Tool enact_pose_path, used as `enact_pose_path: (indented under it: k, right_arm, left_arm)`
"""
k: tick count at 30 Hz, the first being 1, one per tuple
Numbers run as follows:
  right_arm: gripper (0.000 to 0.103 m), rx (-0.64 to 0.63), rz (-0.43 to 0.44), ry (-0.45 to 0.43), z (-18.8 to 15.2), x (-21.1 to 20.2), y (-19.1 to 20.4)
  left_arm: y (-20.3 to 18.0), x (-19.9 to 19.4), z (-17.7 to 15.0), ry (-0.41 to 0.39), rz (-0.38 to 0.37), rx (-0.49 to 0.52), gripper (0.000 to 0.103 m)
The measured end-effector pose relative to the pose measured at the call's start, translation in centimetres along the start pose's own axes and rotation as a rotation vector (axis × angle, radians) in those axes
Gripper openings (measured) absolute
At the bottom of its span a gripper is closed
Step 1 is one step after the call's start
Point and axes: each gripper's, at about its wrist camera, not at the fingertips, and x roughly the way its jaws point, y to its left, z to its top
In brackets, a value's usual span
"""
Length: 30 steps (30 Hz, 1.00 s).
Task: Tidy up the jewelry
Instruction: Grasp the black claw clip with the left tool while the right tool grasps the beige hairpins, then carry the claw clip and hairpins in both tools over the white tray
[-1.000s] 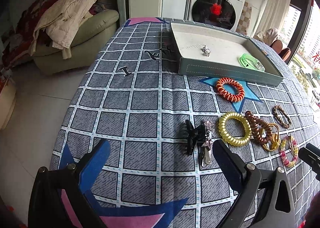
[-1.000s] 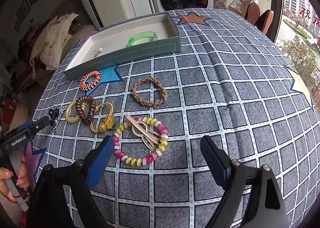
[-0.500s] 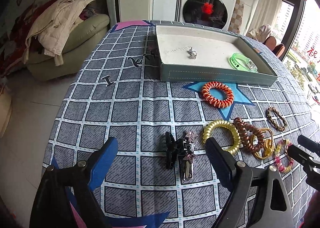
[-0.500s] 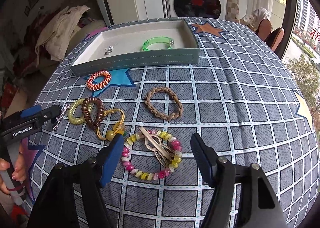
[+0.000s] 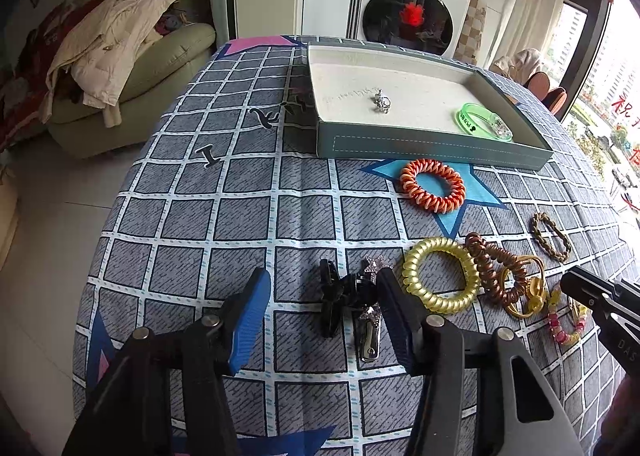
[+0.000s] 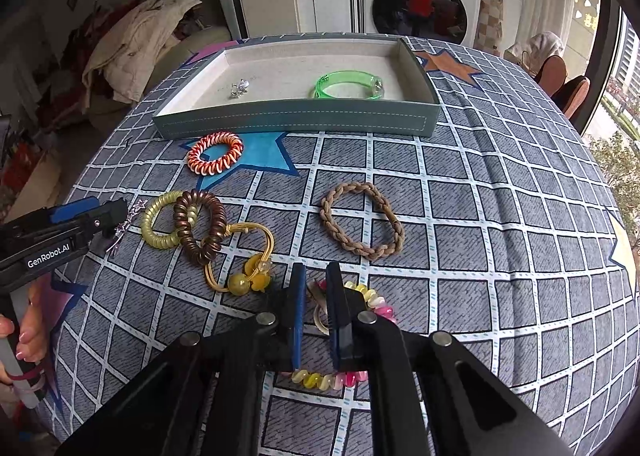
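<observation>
The right hand-held gripper [image 6: 316, 288] pointed steeply down at the table [image 6: 480, 215], jaws clenched almost together over the bead bracelet [image 6: 372, 302] and the tan clip [image 6: 320, 318] lying inside it; it probably gripped the clip, though the pads hid the contact. The left hand-held gripper [image 5: 320, 296] was tilted down likewise, its jaws closing around the black claw clip [image 5: 340, 296] and the silver star clip [image 5: 370, 320] between them, the pads not yet pressing. Both seemed set to lift pieces toward the tray [image 6: 296, 119]. Beyond lay the yellow coil [image 6: 164, 223], brown coil [image 6: 200, 228], braided band [image 6: 360, 219] and orange coil [image 6: 214, 151]. Farthest, the tray already held a green bangle [image 6: 348, 85] and a silver charm [image 6: 239, 89].
</observation>
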Motion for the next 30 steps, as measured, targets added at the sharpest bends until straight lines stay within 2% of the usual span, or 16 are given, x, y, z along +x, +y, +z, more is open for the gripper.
enact_pose_path:
  k: [1, 3, 6, 9, 30]
  right_arm:
    - [0.010, 0.005, 0.002, -0.006, 0.0, -0.1, -0.1]
    - [0.010, 0.020, 0.011, -0.016, 0.0, -0.4, -0.3]
    - [0.010, 0.052, 0.033, -0.026, 0.0, -1.0, -0.8]
    - [0.006, 0.086, 0.056, -0.037, 0.1, -1.5, -1.4]
    - [0.006, 0.247, 0.202, -0.089, 2.3, -4.0, -4.7]
  left_arm:
    - [0.0, 0.0, 0.0, -0.002, -0.002, 0.001, 0.071]
    - [0.0, 0.0, -0.1, 0.000, -0.005, 0.007, 0.049]
    - [0.2, 0.2, -0.2, 0.010, -0.026, 0.001, 0.041]
    - [0.5, -0.2, -0.2, -0.003, -0.048, -0.002, 0.041]
    - [0.0, -4.0, 2.4, -0.082, -0.125, -0.007, 0.041]
